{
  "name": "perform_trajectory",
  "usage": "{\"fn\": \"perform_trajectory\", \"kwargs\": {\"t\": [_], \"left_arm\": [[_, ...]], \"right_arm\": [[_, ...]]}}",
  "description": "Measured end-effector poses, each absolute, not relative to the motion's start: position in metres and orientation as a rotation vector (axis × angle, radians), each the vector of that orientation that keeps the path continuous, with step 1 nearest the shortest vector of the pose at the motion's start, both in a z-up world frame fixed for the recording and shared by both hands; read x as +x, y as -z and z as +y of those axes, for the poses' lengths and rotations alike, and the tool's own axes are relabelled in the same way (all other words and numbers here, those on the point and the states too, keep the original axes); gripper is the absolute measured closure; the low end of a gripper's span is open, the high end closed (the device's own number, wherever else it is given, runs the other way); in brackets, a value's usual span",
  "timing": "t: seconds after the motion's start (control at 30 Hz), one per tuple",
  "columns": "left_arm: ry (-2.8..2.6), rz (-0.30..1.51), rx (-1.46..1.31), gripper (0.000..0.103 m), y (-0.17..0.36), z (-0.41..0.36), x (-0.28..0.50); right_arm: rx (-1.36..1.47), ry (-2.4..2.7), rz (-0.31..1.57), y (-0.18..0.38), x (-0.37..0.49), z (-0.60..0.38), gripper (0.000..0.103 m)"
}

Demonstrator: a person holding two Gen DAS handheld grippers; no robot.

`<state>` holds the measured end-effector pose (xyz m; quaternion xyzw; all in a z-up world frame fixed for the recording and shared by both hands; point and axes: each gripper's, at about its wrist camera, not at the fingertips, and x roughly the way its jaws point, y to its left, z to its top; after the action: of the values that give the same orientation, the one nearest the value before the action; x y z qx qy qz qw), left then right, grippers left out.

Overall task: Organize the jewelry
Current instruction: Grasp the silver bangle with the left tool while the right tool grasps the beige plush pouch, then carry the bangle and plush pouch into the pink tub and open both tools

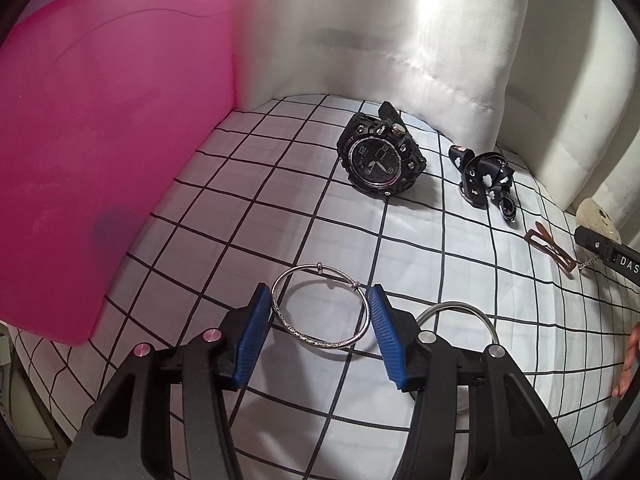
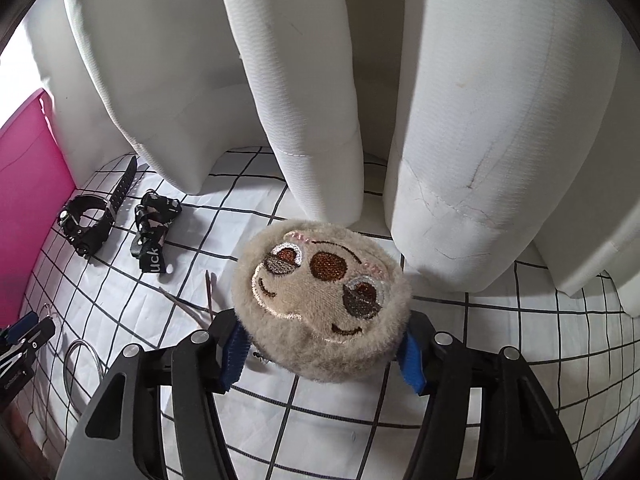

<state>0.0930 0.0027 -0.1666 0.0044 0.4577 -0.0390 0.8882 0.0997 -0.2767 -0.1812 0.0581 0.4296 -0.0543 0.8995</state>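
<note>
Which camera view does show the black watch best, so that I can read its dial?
The left wrist view: the watch faces the camera, with its dial and hands plain. In the right wrist view the watch lies far left, small, side-on, showing mostly its strap.

We judged the place a home, most likely a bedroom. The surface was a white sheet with a black grid (image 1: 280,208), soft and creased like bedding. White padded cushions (image 2: 304,80) stood behind it, and a pink plastic bin (image 1: 100,140) sat alongside.
</note>
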Motion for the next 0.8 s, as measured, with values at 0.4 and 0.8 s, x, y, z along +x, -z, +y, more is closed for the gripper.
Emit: {"fn": "perform_trajectory", "kwargs": {"t": [0.4, 0.8], "left_arm": [[0.164, 0.893, 0.0, 0.054, 0.127, -0.004, 0.074], [0.211, 0.766, -0.038, 0.054, 0.043, 0.013, 0.073]], "right_arm": [[0.106, 0.074, 0.831, 0.135, 0.065, -0.256, 0.044], [0.065, 0.003, 0.721, 0.057, 0.036, -0.208, 0.044]]}}
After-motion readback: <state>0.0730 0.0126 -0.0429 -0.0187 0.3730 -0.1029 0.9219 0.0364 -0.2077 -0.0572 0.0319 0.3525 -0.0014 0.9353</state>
